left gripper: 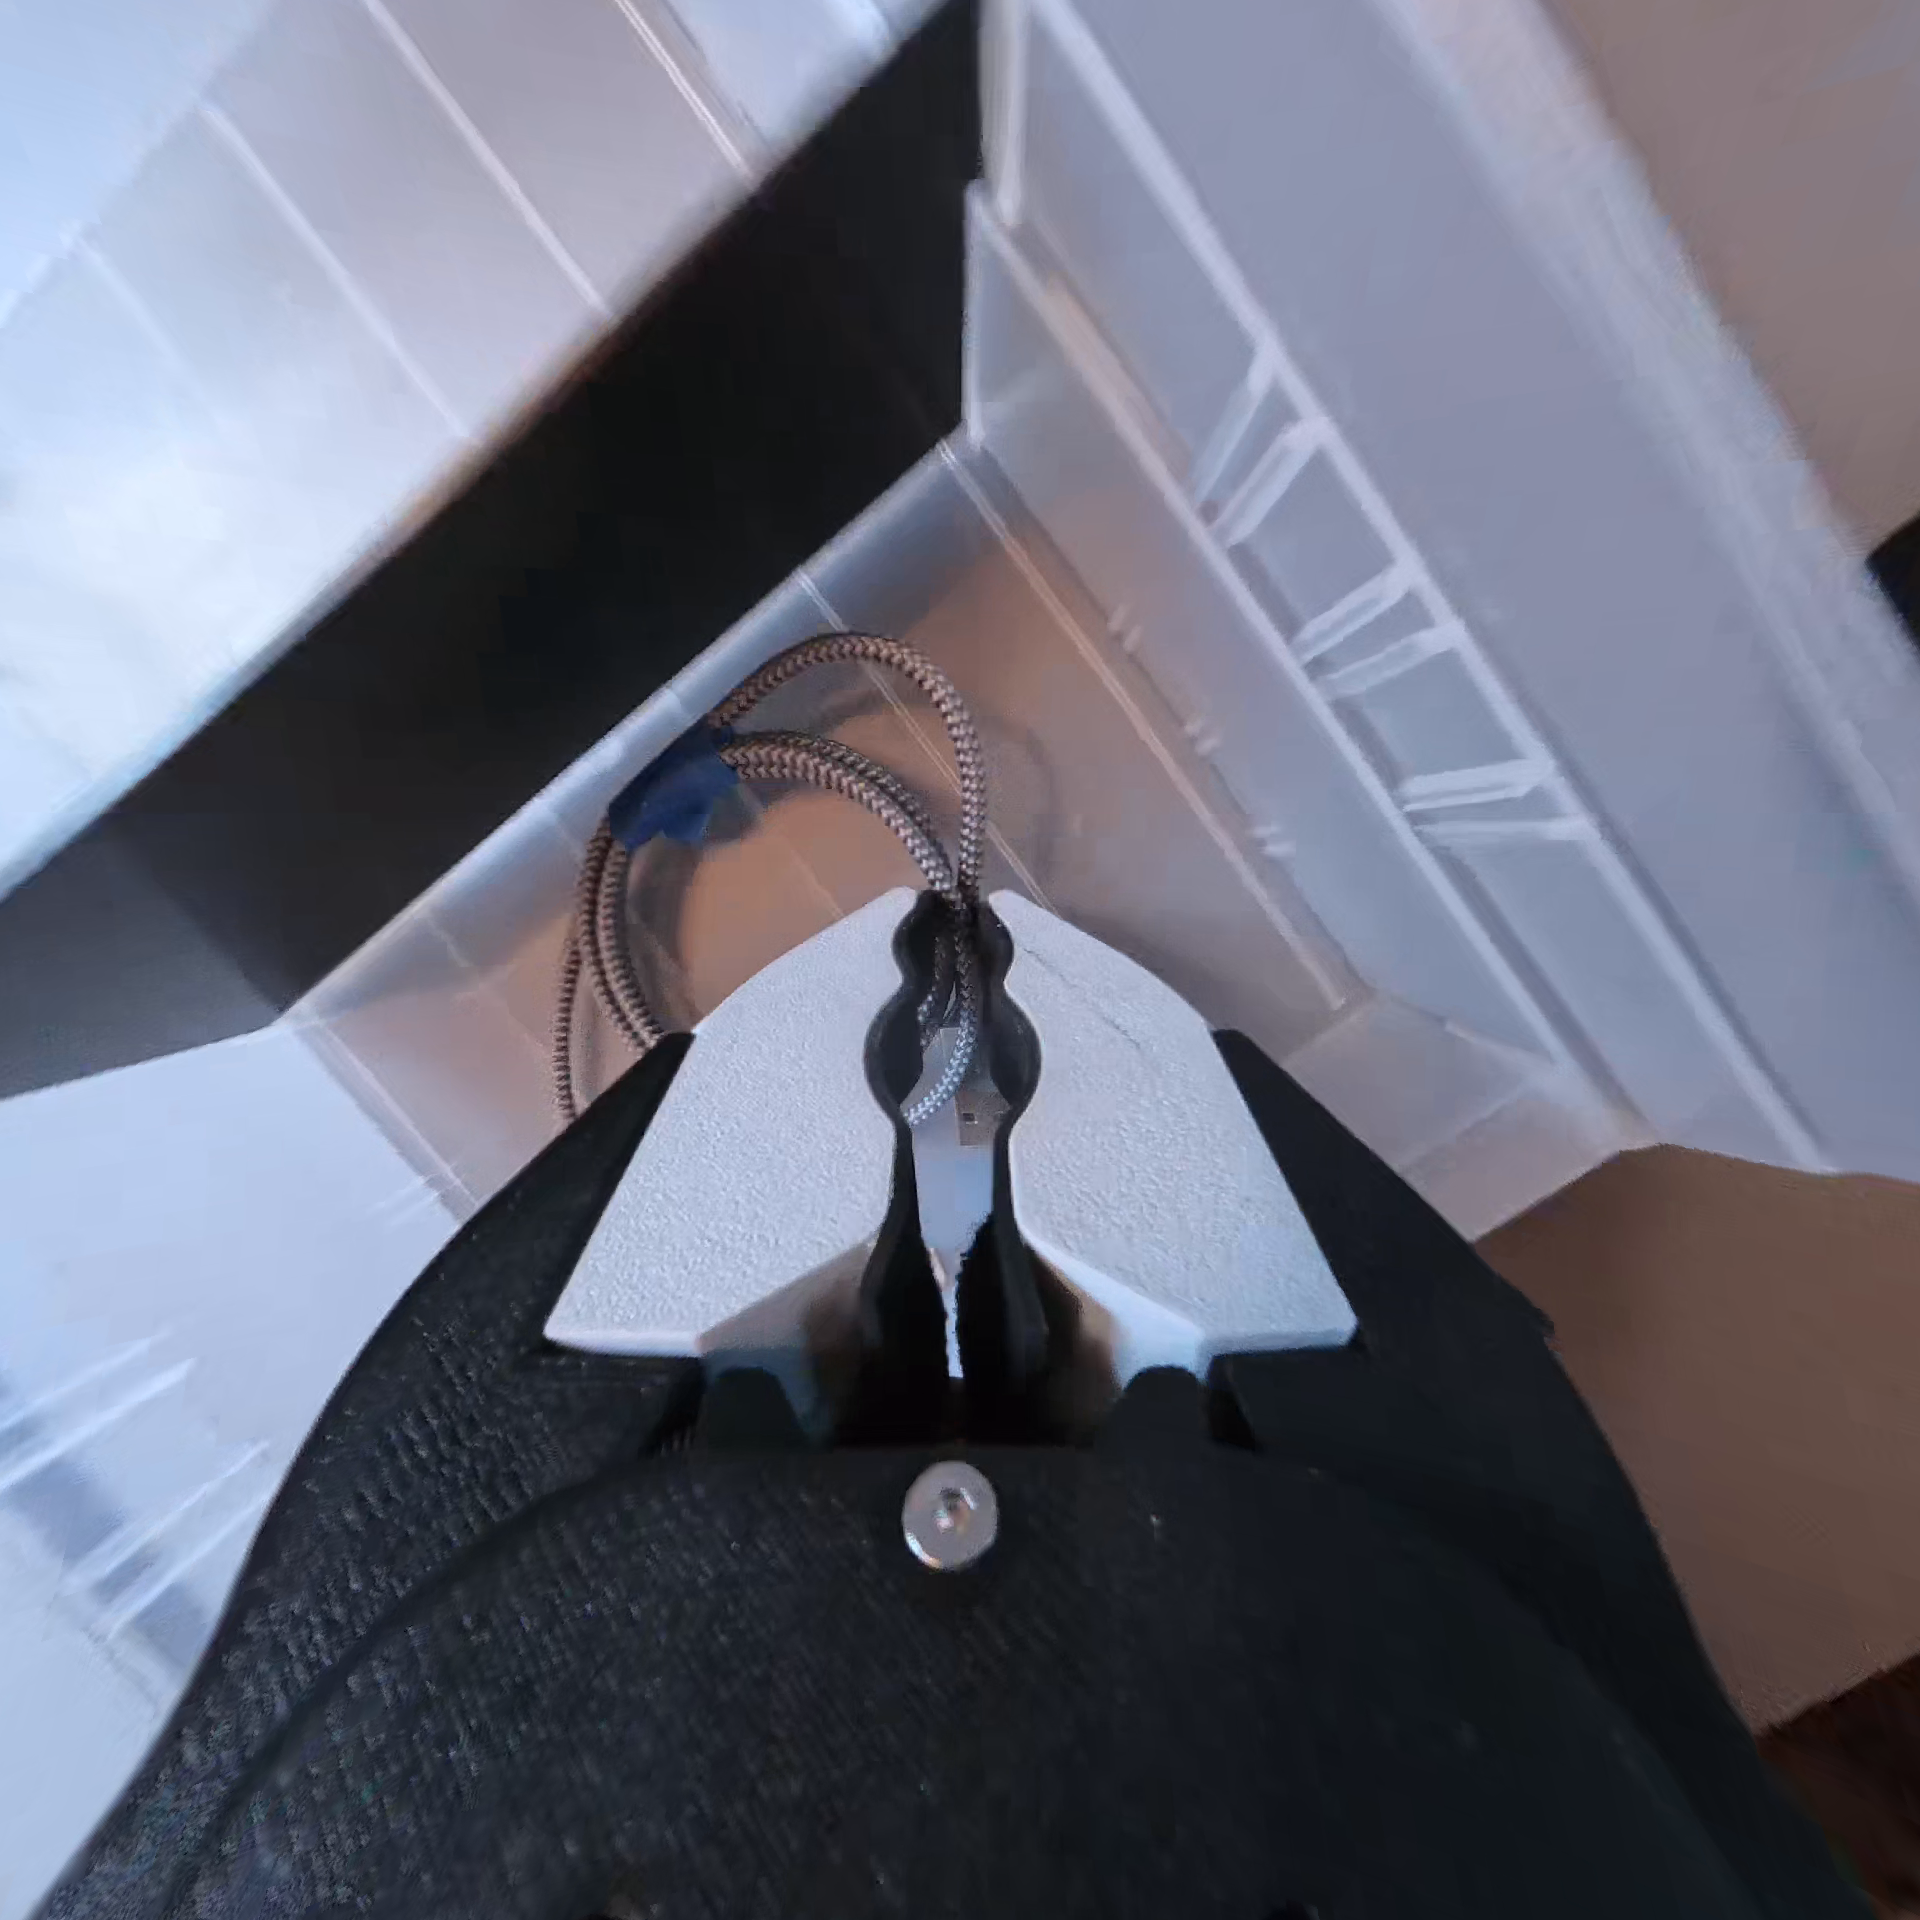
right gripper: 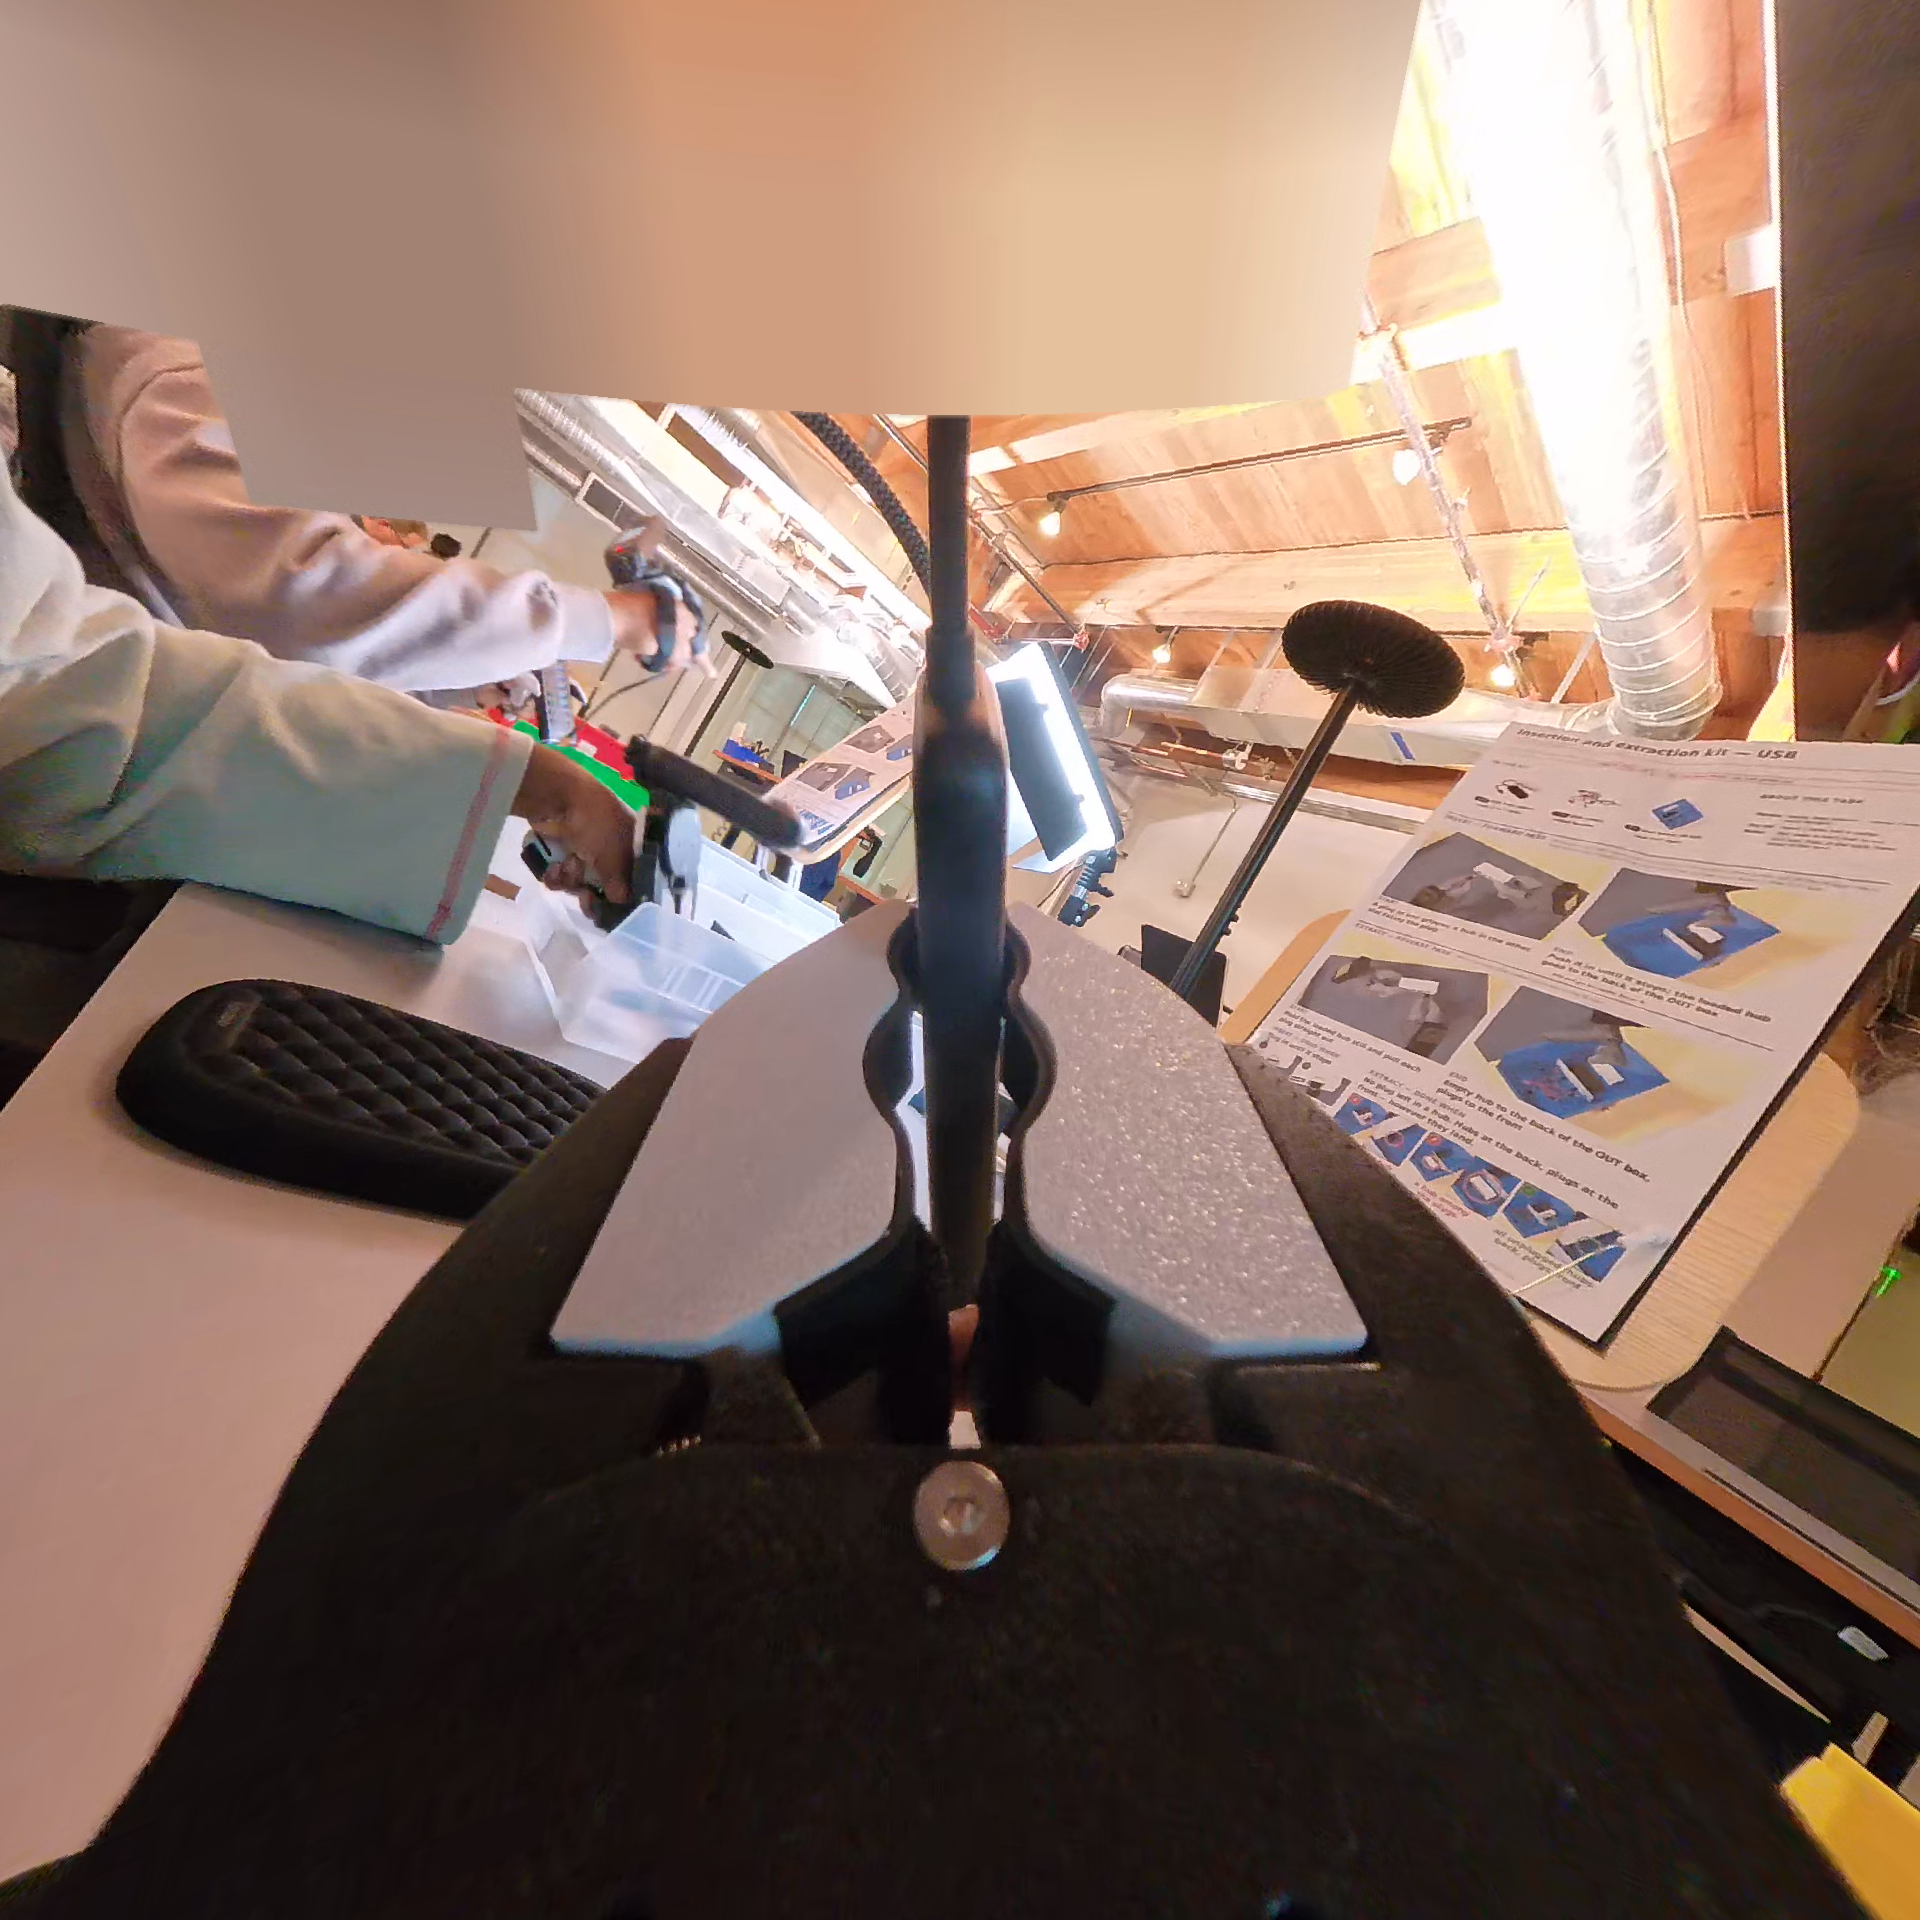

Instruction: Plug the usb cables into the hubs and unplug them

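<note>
Left wrist view: the left gripper [left gripper: 951,914] is clenched on a braided usb cable [left gripper: 961,800], its metal plug [left gripper: 961,1127] pinched between the pads; the cable loops ahead into a clear plastic bin [left gripper: 1143,727].

Right wrist view: the right gripper [right gripper: 956,925] grips a dark flat hub [right gripper: 961,790], upright. A printed instruction sheet [right gripper: 1621,997] stands to the right; its writing is left unread.
</note>
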